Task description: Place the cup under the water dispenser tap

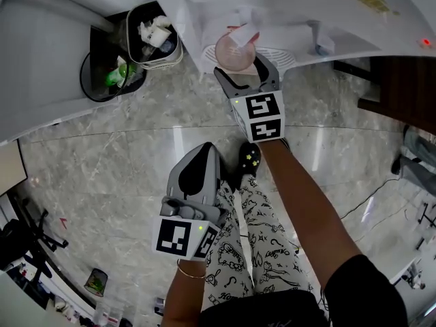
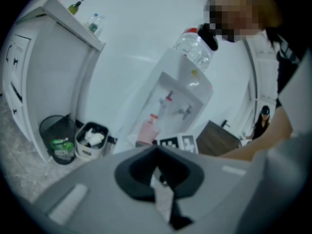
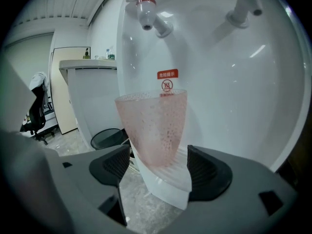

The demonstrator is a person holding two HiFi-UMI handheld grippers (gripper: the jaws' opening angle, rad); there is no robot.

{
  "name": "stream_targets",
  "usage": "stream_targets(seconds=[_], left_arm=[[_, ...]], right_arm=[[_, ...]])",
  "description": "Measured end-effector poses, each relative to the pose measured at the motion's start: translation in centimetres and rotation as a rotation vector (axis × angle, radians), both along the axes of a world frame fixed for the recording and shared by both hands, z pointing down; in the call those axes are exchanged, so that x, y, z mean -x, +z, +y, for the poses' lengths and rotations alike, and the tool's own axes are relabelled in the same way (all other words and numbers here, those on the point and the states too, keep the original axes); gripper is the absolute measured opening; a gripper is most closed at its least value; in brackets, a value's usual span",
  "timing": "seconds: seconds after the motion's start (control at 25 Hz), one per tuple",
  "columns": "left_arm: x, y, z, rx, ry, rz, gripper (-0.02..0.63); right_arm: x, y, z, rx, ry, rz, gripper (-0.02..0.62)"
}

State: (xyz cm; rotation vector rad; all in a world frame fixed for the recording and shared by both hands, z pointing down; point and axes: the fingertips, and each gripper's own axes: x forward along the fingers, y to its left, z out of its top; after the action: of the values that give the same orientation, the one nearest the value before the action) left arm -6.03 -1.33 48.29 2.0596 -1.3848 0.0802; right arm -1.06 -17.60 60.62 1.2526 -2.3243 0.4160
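Observation:
A translucent pink cup [image 1: 235, 50] [image 3: 152, 128] stands on the white drip tray [image 1: 283, 56] [image 3: 168, 184] of the water dispenser [image 2: 180, 91], right below the red tap [image 3: 145, 9]. My right gripper [image 1: 245, 67] [image 3: 158, 167] straddles the cup's lower part, open, with a narrow gap on each side. The cup [image 2: 146, 130] also shows small in the left gripper view. My left gripper [image 1: 204, 148] [image 2: 156, 172] hangs low over the floor near the person's legs, shut and holding nothing.
A second, pale tap [image 3: 241, 9] sits to the right of the red one. Two waste bins, one white [image 1: 153, 36] and one black [image 1: 105, 77], stand left of the dispenser beside a white counter [image 2: 53, 72]. A dark cabinet [image 1: 402, 87] is to the right.

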Motion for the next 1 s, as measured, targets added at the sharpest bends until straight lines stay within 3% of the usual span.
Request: stream_targets(seconds=[0.16,0.32,0.48,0.64,0.84,0.88,1.0], left_arm=[[1.0,-1.2,0.0,-0.033,-0.001,-0.055,-0.006],[2.4,-3.3,-0.2,-0.079,0.032,-0.152,-0.006],[3.2,-7.2,-0.3,-0.099,0.022,-0.175,-0.006],[3.1,-12.3,0.4,-0.106,-0.002,-0.169,-0.006],[2.3,-19.9,1.3,-0.162,0.053,-0.179,-0.006],[1.9,-21.3,2.2,-0.156,0.078,-0.185,-0.006],[1.1,-25.6,2.9,-0.188,0.129,-0.201,-0.006]], right_arm=[[-1.2,0.2,3.2,0.06,-0.019,0.026,0.347],[-0.9,-3.4,7.2,0.101,-0.049,-0.049,0.347],[0.4,-13.0,10.7,-0.029,-0.139,-0.171,0.346],[-0.1,-23.7,13.6,-0.077,-0.164,-0.341,0.344],[-1.3,-35.0,14.6,-0.236,-0.29,-0.309,0.332],[-2.0,-36.8,15.5,-0.23,-0.289,-0.307,0.299],[-4.3,-41.5,17.2,-0.221,-0.246,-0.356,0.1]])
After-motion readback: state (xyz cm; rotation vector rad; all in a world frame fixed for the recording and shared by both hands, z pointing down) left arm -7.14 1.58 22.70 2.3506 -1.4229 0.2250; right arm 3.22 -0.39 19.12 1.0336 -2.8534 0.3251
